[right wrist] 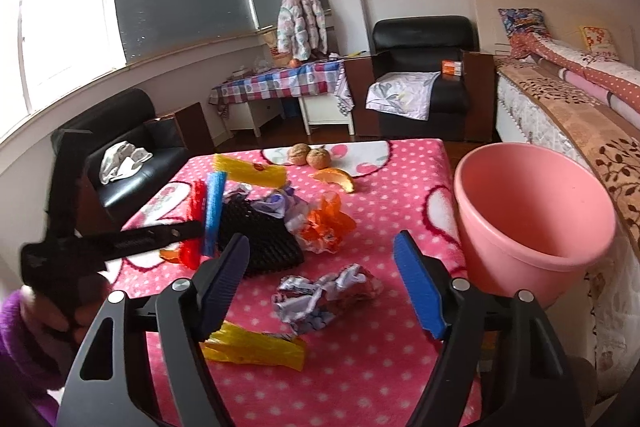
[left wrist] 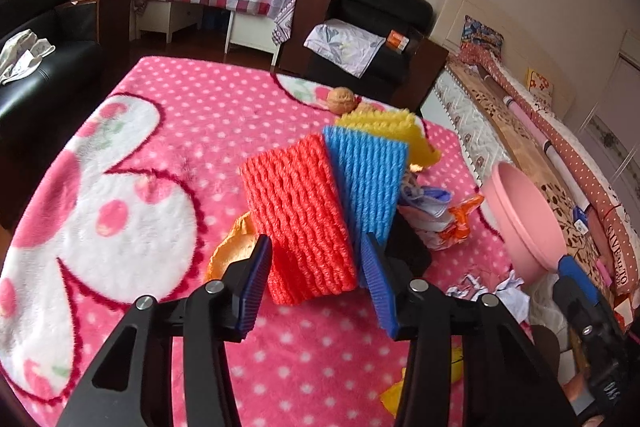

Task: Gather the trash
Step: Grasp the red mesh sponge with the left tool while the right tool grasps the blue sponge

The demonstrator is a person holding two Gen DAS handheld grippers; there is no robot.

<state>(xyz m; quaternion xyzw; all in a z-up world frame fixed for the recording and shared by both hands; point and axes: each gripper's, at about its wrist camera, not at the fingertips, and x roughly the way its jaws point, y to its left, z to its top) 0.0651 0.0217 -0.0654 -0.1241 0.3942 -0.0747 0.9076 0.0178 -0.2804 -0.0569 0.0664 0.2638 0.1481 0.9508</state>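
In the left wrist view, left of centre, an orange peel (left wrist: 230, 247) lies on the pink polka-dot blanket (left wrist: 132, 155) beside the left gripper (left wrist: 316, 279), whose blue pads sit on either side of the lower end of a red foam net sleeve (left wrist: 304, 219). The sleeve stands at the middle of the frame, edge to edge with a blue foam sleeve (left wrist: 368, 179) and, behind that, a yellow one (left wrist: 380, 123). The pads look to be touching the red sleeve's flanks, though whether they truly pinch it I cannot tell. Such foam mesh should be very light, soft and springy, so it will squash and may pop free; a hold across the middle of its width seems safest. In the right wrist view, a black mesh piece (right wrist: 260, 235) lies left of centre, and a crumpled printed wrapper (right wrist: 324, 295) sits low in the middle, between and just ahead of the right gripper (right wrist: 320, 287), whose jaws stand wide and released. That wrapper should crush easily; gripping its bulkiest fold looks best. At the right edge waits the pink bucket (right wrist: 532, 223).
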